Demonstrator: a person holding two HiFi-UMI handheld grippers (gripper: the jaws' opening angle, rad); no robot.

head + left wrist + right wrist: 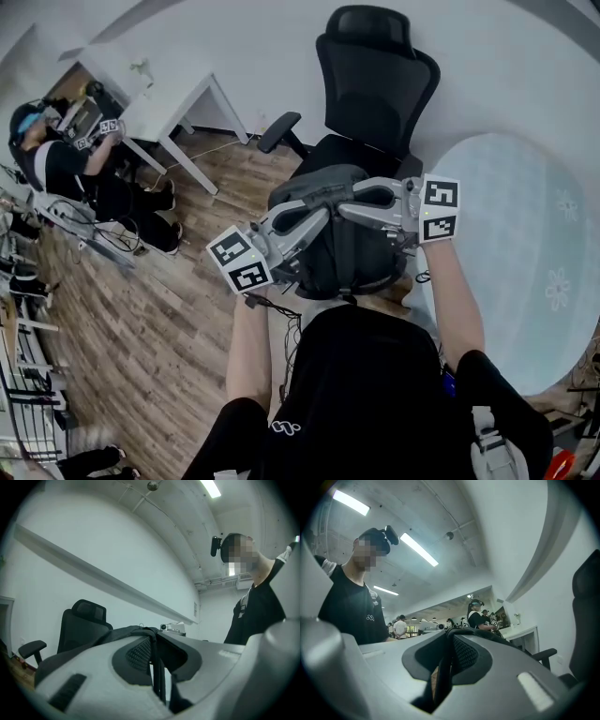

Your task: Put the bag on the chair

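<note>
A dark bag [342, 255] with a grey top hangs between my two grippers, just in front of and above the seat of the black office chair [375, 89]. My left gripper [319, 208] is shut on a thin dark strap [158, 670] of the bag. My right gripper [361, 195] is shut on another dark strap [443, 670]. In the left gripper view the chair [82, 625] stands at the left, behind the jaws. The right gripper view catches the chair [587, 620] at its right edge. The bag hides most of the seat.
A white desk [178, 103] stands at the back left, with a seated person [56, 164] beside it. A pale round rug [525, 253] lies to the right of the chair on the wood floor [159, 328]. Several people [480, 616] stand far off.
</note>
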